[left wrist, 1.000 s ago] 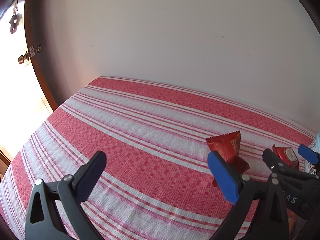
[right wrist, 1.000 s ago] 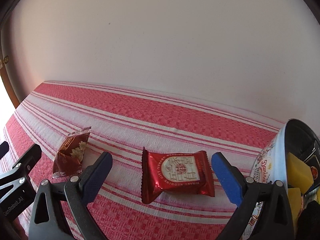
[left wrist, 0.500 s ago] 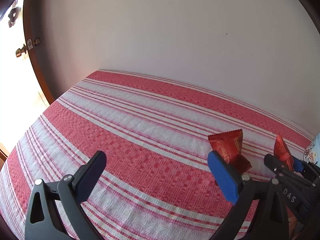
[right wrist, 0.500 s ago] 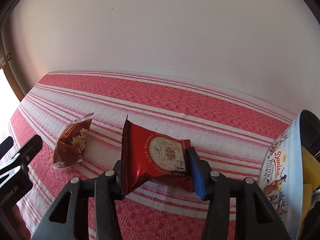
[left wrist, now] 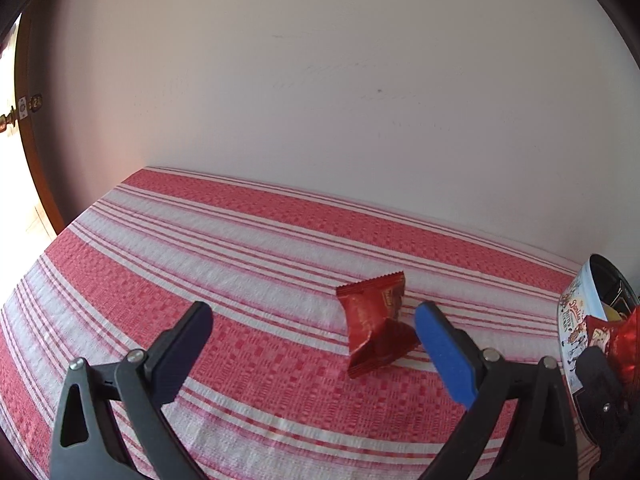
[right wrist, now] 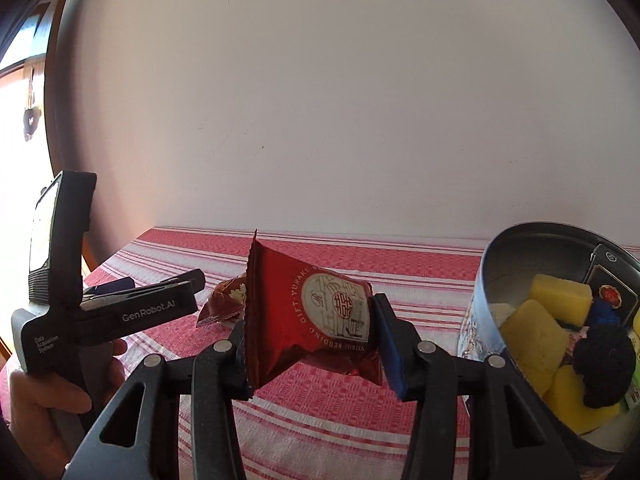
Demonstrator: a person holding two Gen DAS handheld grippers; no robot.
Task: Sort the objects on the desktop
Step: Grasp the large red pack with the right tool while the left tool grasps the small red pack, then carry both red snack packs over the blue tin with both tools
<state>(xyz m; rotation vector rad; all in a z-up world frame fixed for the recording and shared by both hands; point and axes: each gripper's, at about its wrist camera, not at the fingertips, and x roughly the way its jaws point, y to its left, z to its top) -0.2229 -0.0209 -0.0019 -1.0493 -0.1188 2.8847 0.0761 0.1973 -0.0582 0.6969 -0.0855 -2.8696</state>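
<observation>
Two snack packets are showing. The larger red packet (right wrist: pixel 320 316), printed with a round white seal, is hanging tilted in mid-frame of the right wrist view, pinched between the pads of the right gripper (right wrist: pixel 312 336), clear of the striped tablecloth (right wrist: pixel 344 412). The smaller dark-red packet (left wrist: pixel 376 324) is lying on the cloth, sitting lower centre-right in the left wrist view, just ahead of the blue pad of the left gripper (left wrist: pixel 312 344), whose jaws are standing wide apart with nothing between them.

One round cookie tin (right wrist: pixel 486 276) is standing at the right edge of the right wrist view, its far side cut off by the frame. Inside it, at least three yellow blocks (right wrist: pixel 532 336) and one dark woolly ball (right wrist: pixel 604 364) are showing; the rest of the contents are overlapping and hard to count. A dark box against the tin's far wall is only partly visible.

One hand (right wrist: pixel 52 396) is gripping the left gripper's handle at the lower left, cut off by the frame edge. In the left wrist view the tin and the held packet are squeezed into the right rim, blurred.
</observation>
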